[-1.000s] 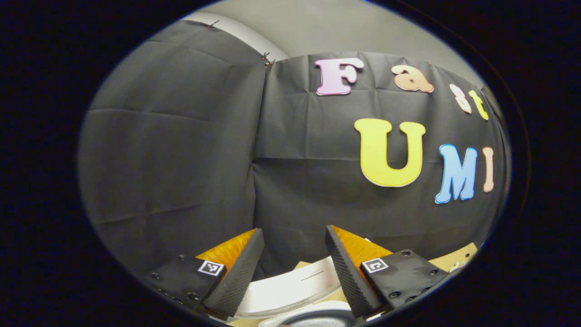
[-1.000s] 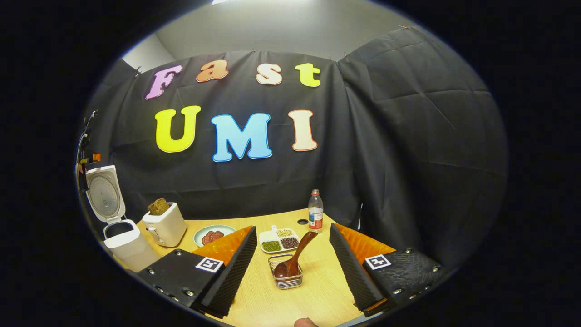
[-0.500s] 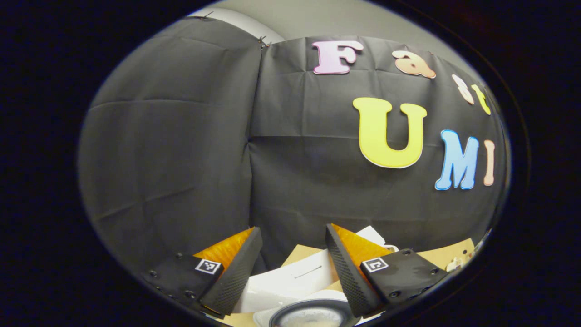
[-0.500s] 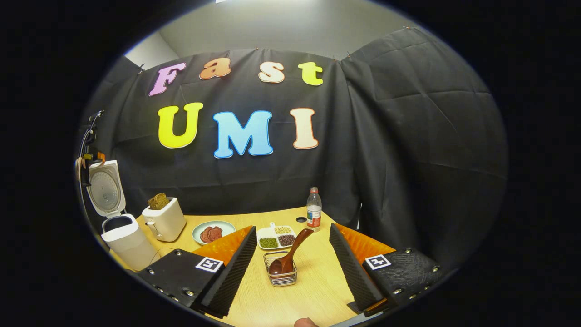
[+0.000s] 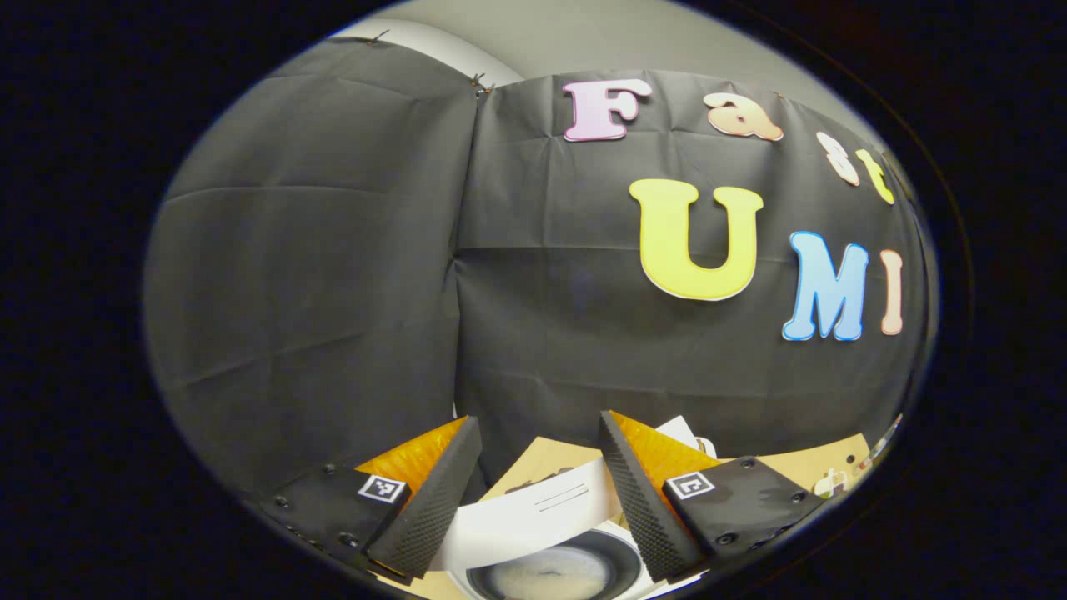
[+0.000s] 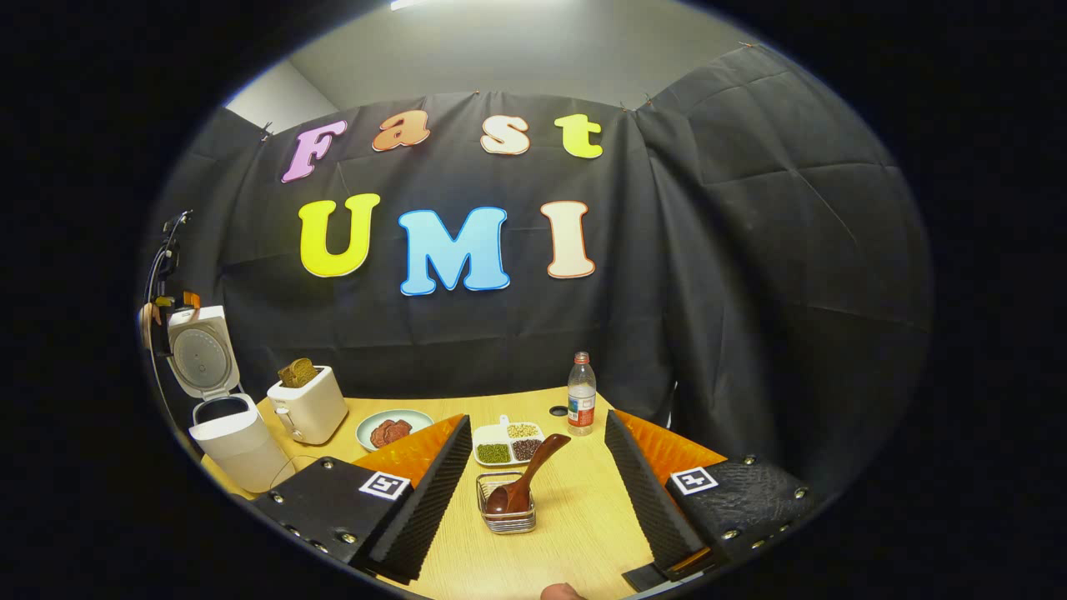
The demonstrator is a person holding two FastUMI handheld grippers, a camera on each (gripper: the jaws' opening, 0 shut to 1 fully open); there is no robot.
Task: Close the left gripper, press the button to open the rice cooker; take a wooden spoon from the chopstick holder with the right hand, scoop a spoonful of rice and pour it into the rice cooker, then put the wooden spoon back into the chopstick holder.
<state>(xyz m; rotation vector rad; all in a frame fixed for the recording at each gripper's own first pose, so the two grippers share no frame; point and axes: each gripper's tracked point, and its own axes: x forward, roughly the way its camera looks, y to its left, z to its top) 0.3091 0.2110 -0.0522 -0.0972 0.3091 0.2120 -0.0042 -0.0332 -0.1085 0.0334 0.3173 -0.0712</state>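
Observation:
The white rice cooker [image 6: 229,437] stands at the table's left edge with its lid [image 6: 202,354] raised upright. From above, the lid [image 5: 533,517] shows between the fingers of my left gripper [image 5: 538,492], which is open and hovers over the inner pot [image 5: 554,575] with whitish contents. A dark wooden spoon [image 6: 525,475] leans in the wire chopstick holder [image 6: 506,517], bowl end down and handle up to the right. My right gripper [image 6: 533,500] is open, back from the holder, which lies between its fingers in the view, untouched.
On the wooden table [image 6: 575,533] stand a cream toaster [image 6: 308,404] with bread, a plate of meat [image 6: 392,431], a divided dish of beans and grains [image 6: 508,442] and a water bottle [image 6: 581,392]. A fingertip [image 6: 558,592] shows at the bottom edge.
The left gripper view has tilted down, so more of the lid and the inner pot show. The right gripper has shifted slightly; the holder sits a little further left in its view.

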